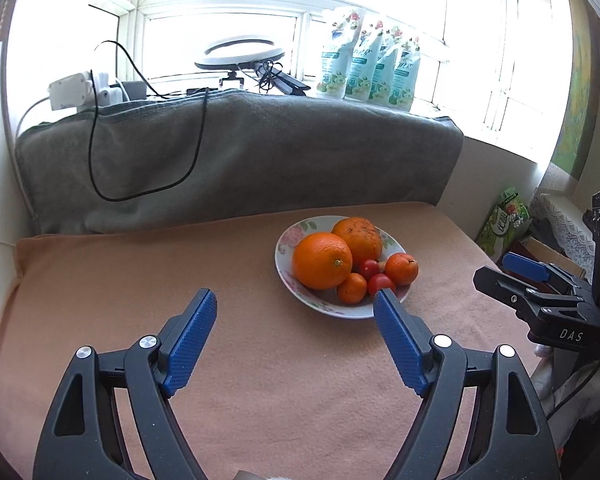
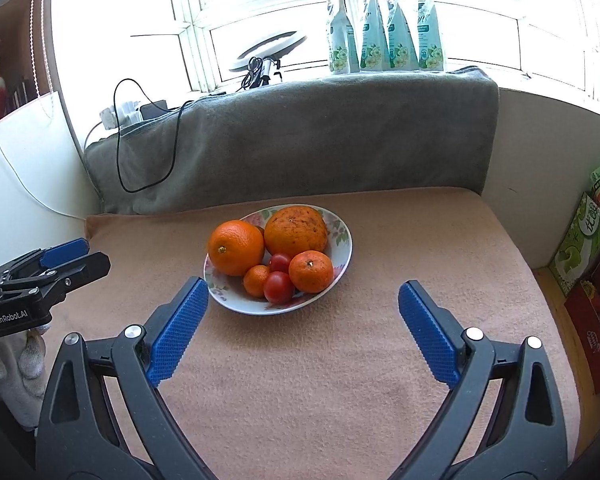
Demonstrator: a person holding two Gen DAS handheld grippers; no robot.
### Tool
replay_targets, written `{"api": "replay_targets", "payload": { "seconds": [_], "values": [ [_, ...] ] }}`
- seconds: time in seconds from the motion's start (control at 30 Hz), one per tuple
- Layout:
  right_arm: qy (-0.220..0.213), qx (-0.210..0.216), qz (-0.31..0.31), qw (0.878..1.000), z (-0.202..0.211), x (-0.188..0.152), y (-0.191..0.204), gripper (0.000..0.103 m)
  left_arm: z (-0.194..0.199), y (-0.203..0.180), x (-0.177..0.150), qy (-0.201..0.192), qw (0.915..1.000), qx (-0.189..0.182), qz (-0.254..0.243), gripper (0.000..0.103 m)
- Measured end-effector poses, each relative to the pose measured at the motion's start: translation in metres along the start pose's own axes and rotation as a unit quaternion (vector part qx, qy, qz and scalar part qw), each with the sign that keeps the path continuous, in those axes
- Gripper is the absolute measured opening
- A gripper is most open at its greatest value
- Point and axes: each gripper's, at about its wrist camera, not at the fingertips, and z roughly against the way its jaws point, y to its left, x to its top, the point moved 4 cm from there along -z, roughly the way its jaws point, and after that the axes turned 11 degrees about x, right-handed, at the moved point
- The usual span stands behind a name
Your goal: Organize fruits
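Observation:
A flowered white bowl [image 1: 288, 248] [image 2: 342, 236] sits on the peach blanket [image 1: 140, 280] [image 2: 420, 240]. It holds two big oranges [image 1: 322, 260] [image 2: 296, 232], two small mandarins [image 1: 401, 268] [image 2: 311, 271] and two red tomatoes [image 1: 381, 282] [image 2: 278, 286]. My left gripper [image 1: 296, 300] is open, short of the bowl and to its left, its right finger overlapping the bowl's near rim in the picture. Open too, my right gripper [image 2: 303, 289] stands in front of the bowl and apart from it. Nothing is between either pair of fingers.
A grey towel [image 1: 240, 152] [image 2: 300, 136] drapes the ledge behind, with a black cable [image 1: 96, 168] hanging over it. Refill pouches [image 1: 370, 64] [image 2: 384, 28] and a ring light [image 1: 240, 54] stand on the sill. Boxes [image 2: 580, 240] sit past the blanket's right edge.

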Motion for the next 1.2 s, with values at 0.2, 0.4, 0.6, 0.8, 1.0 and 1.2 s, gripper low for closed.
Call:
{"api": "replay_targets", "payload": {
  "seconds": [0.2,0.4,0.6,0.8,1.0,1.2],
  "values": [
    [-0.007,-0.004,0.002,1.000,0.009,0.000,0.005,0.098,0.013,0.006,-0.009,-0.006,0.9997,0.018,0.012,0.083],
    [-0.010,-0.001,0.000,1.000,0.012,-0.001,0.009,0.098,0.023,0.008,-0.010,-0.014,0.9995,0.026,0.010,0.083],
    [-0.009,0.000,-0.006,1.000,0.014,-0.004,0.010,0.099,0.030,0.007,-0.010,-0.023,0.9993,0.029,0.007,0.083],
    [-0.011,0.001,-0.010,1.000,0.017,-0.005,0.010,0.099,0.035,0.006,-0.011,-0.023,0.9992,0.031,0.008,0.083],
    [-0.011,0.001,-0.010,1.000,0.017,-0.005,0.011,0.099,0.038,0.008,-0.012,-0.026,0.9990,0.034,0.010,0.083],
    [-0.009,0.001,-0.009,1.000,0.017,-0.006,0.013,0.099,0.041,0.008,-0.011,-0.030,0.9989,0.035,0.010,0.083]
  ]
}}
